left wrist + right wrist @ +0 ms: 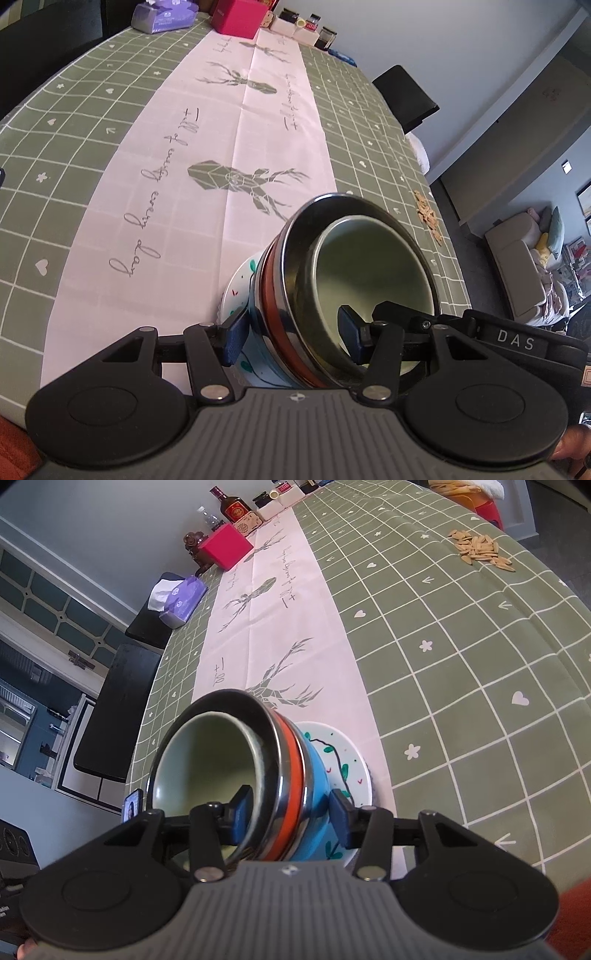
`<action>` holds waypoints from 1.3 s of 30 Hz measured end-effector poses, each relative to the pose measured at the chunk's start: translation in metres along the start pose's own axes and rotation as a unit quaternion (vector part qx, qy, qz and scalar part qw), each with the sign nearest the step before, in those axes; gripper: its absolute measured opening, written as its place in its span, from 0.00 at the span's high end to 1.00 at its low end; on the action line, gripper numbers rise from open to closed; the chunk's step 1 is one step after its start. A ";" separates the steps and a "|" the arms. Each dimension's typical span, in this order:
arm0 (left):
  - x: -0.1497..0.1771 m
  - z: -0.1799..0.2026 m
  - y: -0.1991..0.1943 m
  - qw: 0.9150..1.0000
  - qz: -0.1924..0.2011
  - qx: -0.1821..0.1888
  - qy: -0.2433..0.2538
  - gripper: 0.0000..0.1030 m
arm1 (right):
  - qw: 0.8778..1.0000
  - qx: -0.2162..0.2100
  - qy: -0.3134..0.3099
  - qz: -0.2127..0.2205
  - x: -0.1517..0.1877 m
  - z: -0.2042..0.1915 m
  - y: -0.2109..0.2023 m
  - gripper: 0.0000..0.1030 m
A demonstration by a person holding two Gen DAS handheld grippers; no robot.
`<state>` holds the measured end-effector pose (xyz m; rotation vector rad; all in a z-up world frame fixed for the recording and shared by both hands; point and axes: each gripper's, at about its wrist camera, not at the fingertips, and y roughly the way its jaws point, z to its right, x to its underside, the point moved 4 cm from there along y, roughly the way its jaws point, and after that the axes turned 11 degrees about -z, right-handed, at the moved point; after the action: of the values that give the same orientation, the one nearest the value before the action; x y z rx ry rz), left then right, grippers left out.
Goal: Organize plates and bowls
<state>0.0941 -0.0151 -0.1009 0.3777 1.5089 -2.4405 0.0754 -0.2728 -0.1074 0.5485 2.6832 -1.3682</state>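
A nested stack of bowls stands on a white painted plate (236, 284) (347, 746) on the pink table runner. A pale green bowl (369, 266) (207, 760) is innermost. Around it sits a steel bowl with an orange band (271, 295) (291, 760), with a blue bowl (314, 775) outermost. My left gripper (291, 332) straddles the stack's wall, one pad inside the green bowl and one outside; a slim gap shows at the inner pad. From the opposite side my right gripper (290, 812) straddles the wall the same way, its pads close to the wall but not pressing.
At the table's far end are a pink box (236, 18) (225, 548), a purple tissue pack (162, 16) (183, 598), jars (314, 26) and a bottle (232, 504). Loose seeds (428, 218) (480, 550) lie near the table edge. A black chair (406, 96) stands beside the table.
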 end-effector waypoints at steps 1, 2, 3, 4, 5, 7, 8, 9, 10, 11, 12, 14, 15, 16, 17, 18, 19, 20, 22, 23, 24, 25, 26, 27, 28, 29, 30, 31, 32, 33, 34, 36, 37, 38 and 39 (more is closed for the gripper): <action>-0.001 0.000 -0.001 1.000 0.003 -0.002 0.003 0.34 | 1.000 0.001 -0.001 0.002 -0.001 0.000 0.000 0.51; -0.002 0.000 -0.002 1.000 0.007 -0.003 0.006 0.31 | 1.000 0.005 -0.002 0.002 -0.001 0.000 0.000 0.49; -0.003 -0.001 -0.003 1.000 0.011 -0.003 0.006 0.28 | 1.000 0.009 -0.002 0.003 -0.001 0.000 0.000 0.48; -0.004 -0.001 -0.004 1.000 0.014 -0.005 0.006 0.28 | 1.000 0.010 -0.002 0.005 -0.001 0.001 0.000 0.46; -0.005 -0.001 -0.005 1.000 0.016 -0.005 0.008 0.27 | 1.000 0.009 -0.002 0.006 -0.001 0.001 -0.001 0.46; -0.007 -0.002 -0.009 1.000 0.025 -0.006 0.009 0.24 | 1.000 0.007 0.001 0.012 -0.002 0.003 -0.004 0.42; -0.009 -0.001 -0.013 0.999 0.035 -0.005 0.011 0.24 | 1.000 0.006 0.000 0.017 -0.002 0.003 -0.006 0.39; -0.010 0.000 -0.018 0.999 0.047 -0.002 0.017 0.24 | 1.000 0.006 -0.002 0.022 -0.002 0.002 -0.009 0.39; -0.011 0.002 -0.024 0.998 0.059 -0.003 0.026 0.23 | 1.000 0.005 -0.006 0.027 -0.003 0.001 -0.012 0.38; -0.012 0.004 -0.030 0.997 0.074 -0.009 0.036 0.23 | 0.999 0.004 -0.011 0.034 -0.004 -0.001 -0.017 0.37; -0.013 0.007 -0.037 0.995 0.089 -0.015 0.046 0.23 | 0.999 0.005 -0.018 0.044 -0.004 -0.004 -0.022 0.36; -0.014 0.014 -0.053 0.988 0.131 -0.033 0.074 0.23 | 0.997 0.012 -0.042 0.070 -0.004 -0.014 -0.035 0.33; -0.014 0.019 -0.061 0.983 0.151 -0.043 0.091 0.23 | 0.995 0.018 -0.056 0.085 -0.003 -0.020 -0.043 0.33; -0.012 0.024 -0.069 0.978 0.170 -0.056 0.109 0.23 | 0.992 0.025 -0.072 0.101 -0.002 -0.026 -0.050 0.31; -0.010 0.029 -0.076 0.971 0.187 -0.071 0.128 0.23 | 0.988 0.033 -0.089 0.118 0.001 -0.032 -0.058 0.30; -0.007 0.036 -0.082 0.963 0.206 -0.087 0.149 0.22 | 0.985 0.041 -0.105 0.133 0.003 -0.038 -0.065 0.29; -0.003 0.043 -0.089 0.953 0.225 -0.106 0.171 0.19 | 0.979 0.052 -0.124 0.151 0.007 -0.045 -0.073 0.28; 0.002 0.050 -0.096 0.943 0.244 -0.122 0.191 0.17 | 0.974 0.062 -0.141 0.169 0.011 -0.052 -0.081 0.25; 0.014 0.062 -0.107 0.923 0.282 -0.145 0.219 0.12 | 0.961 0.078 -0.173 0.199 0.021 -0.062 -0.093 0.21; 0.021 0.068 -0.112 0.913 0.300 -0.156 0.229 0.12 | 0.954 0.087 -0.190 0.214 0.028 -0.067 -0.099 0.17; 0.025 0.072 -0.115 0.906 0.309 -0.166 0.237 0.11 | 0.949 0.094 -0.202 0.224 0.033 -0.071 -0.104 0.16; 0.030 0.077 -0.119 0.901 0.314 -0.172 0.245 0.11 | 0.945 0.099 -0.212 0.231 0.039 -0.073 -0.108 0.14; 0.035 0.081 -0.122 0.898 0.317 -0.172 0.250 0.11 | 0.941 0.103 -0.220 0.235 0.046 -0.075 -0.112 0.12; 0.040 0.083 -0.125 0.898 0.318 -0.169 0.253 0.11 | 0.940 0.103 -0.224 0.237 0.051 -0.076 -0.114 0.10; 0.044 0.085 -0.128 0.899 0.316 -0.166 0.253 0.11 | 0.938 0.109 -0.225 0.239 0.058 -0.076 -0.117 0.08; 0.048 0.085 -0.131 0.901 0.314 -0.162 0.251 0.10 | 0.936 0.117 -0.223 0.246 0.064 -0.076 -0.121 0.03; 0.053 0.086 -0.132 0.903 0.311 -0.159 0.249 0.10 | 0.931 0.123 -0.226 0.257 0.071 -0.076 -0.124 0.03; 0.058 0.087 -0.134 0.904 0.310 -0.157 0.250 0.10 | 0.927 0.130 -0.231 0.264 0.077 -0.076 -0.127 0.03; 0.064 0.088 -0.134 0.903 0.308 -0.156 0.254 0.10 | 0.925 0.136 -0.234 0.268 0.083 -0.075 -0.130 0.03; 0.069 0.089 -0.134 0.904 0.304 -0.157 0.258 0.09 | 0.924 0.142 -0.232 0.270 0.089 -0.074 -0.133 0.03; 0.074 0.089 -0.132 0.905 0.296 -0.160 0.259 0.08 | 0.923 0.143 -0.231 0.271 0.094 -0.072 -0.135 0.03; 0.084 0.087 -0.128 0.909 0.285 -0.160 0.260 0.08 | 0.925 0.141 -0.227 0.269 0.104 -0.068 -0.138 0.03; 0.089 0.086 -0.125 0.910 0.280 -0.158 0.262 0.08 | 0.926 0.139 -0.225 0.268 0.110 -0.065 -0.139 0.03; 0.093 0.085 -0.122 0.912 0.274 -0.157 0.261 0.08 | 0.928 0.135 -0.225 0.266 0.116 -0.063 -0.138 0.03; 0.096 0.083 -0.119 0.915 0.268 -0.156 0.259 0.08 | 0.929 0.132 -0.226 0.264 0.121 -0.061 -0.137 0.03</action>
<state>-0.0442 -0.0451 0.0012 1.2559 1.6596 -1.7070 -0.0803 -0.2638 0.0066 0.7898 1.8267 -1.4643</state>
